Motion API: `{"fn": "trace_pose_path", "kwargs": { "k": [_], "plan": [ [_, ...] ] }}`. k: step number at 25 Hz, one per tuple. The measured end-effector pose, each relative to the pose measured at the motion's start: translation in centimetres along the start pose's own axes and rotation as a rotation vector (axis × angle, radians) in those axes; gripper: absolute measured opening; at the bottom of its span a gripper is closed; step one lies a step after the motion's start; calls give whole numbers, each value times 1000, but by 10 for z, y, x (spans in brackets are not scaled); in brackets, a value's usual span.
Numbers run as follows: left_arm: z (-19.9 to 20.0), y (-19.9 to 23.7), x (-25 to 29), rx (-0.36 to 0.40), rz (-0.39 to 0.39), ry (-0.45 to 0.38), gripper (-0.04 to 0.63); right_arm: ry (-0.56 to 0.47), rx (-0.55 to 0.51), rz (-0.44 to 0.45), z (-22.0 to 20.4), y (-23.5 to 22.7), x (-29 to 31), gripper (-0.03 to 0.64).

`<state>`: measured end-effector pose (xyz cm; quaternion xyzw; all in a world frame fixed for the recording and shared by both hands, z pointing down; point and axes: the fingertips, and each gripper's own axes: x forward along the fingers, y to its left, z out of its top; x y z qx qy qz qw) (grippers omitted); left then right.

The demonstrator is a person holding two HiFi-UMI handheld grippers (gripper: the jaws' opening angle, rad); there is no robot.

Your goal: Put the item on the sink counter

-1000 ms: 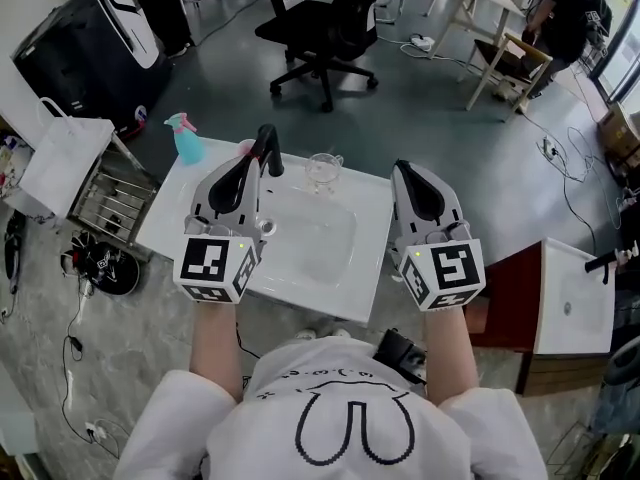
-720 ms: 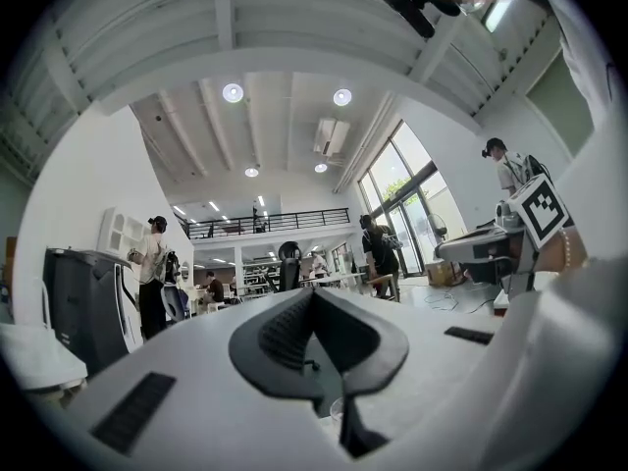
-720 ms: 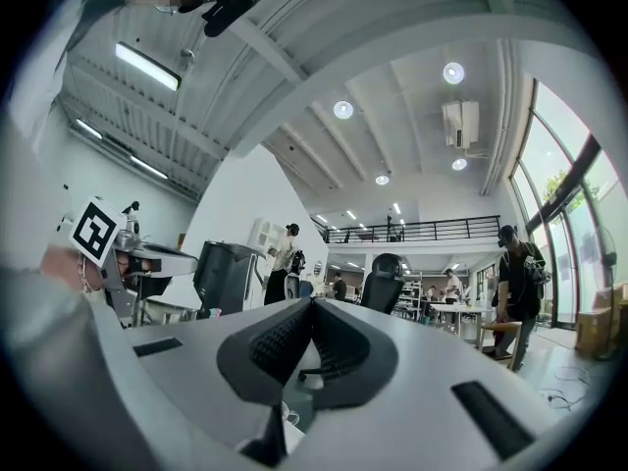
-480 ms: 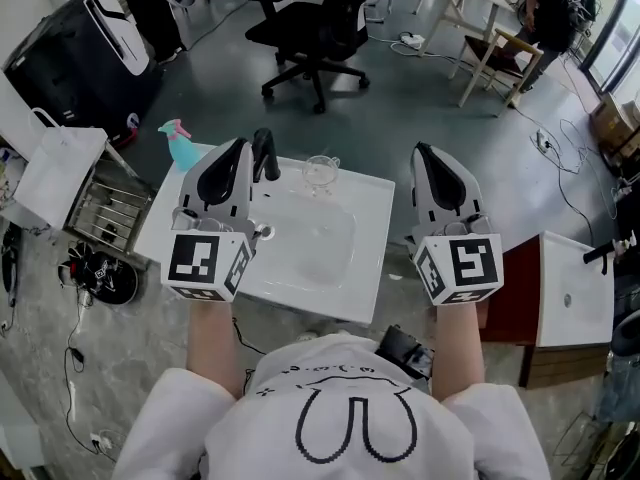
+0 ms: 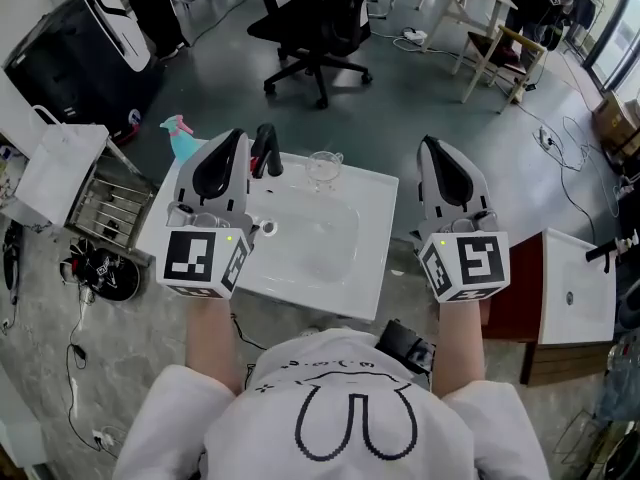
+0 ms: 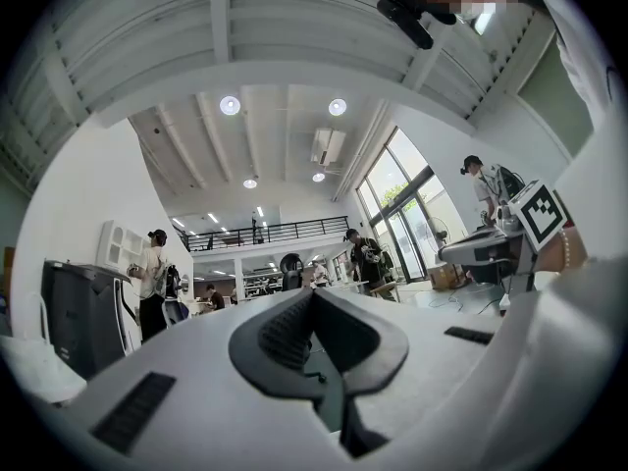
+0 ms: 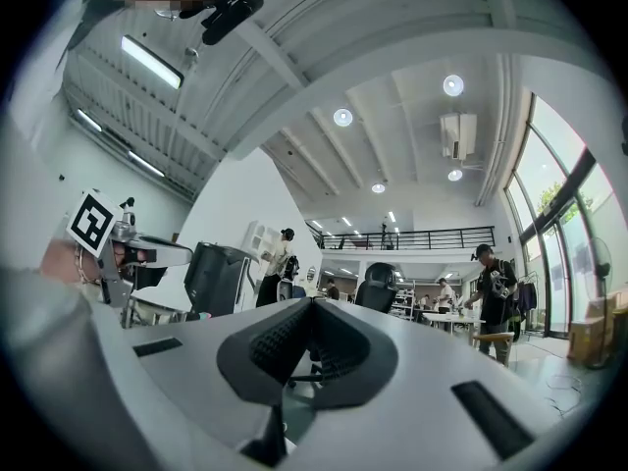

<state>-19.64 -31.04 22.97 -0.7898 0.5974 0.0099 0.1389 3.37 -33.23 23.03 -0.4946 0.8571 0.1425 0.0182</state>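
In the head view a white sink counter [image 5: 340, 290] stands in front of me, with a black faucet [image 5: 266, 148] at its back edge. A clear glass cup [image 5: 323, 169] sits on the back rim beside the faucet. A teal spray bottle [image 5: 180, 137] with a pink nozzle stands at the back left corner. My left gripper [image 5: 236, 137] hovers over the left side of the counter, shut and empty. My right gripper [image 5: 431, 146] hangs just off the counter's right edge, also shut with nothing in it. Both gripper views look out level across the room, with their jaws touching.
A black office chair [image 5: 321, 23] stands behind the sink. At the left are a white paper bag [image 5: 58, 163], a metal rack [image 5: 112, 204] and a black case [image 5: 85, 40]. A second white counter [image 5: 577, 296] is at the right. Cables lie on the floor.
Both grippers have spread apart. The right one went rightward from over the basin rim to beyond the counter's edge, and the left one shifted slightly left. Both stayed shut.
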Motion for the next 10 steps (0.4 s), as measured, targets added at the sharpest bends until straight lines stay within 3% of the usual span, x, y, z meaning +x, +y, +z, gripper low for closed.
{"fn": "trace_pose_path", "kwargs": {
  "k": [10],
  "plan": [
    [5, -1, 0, 17, 0, -6, 9, -1, 1, -9, 0, 1, -4, 28]
  ]
}}
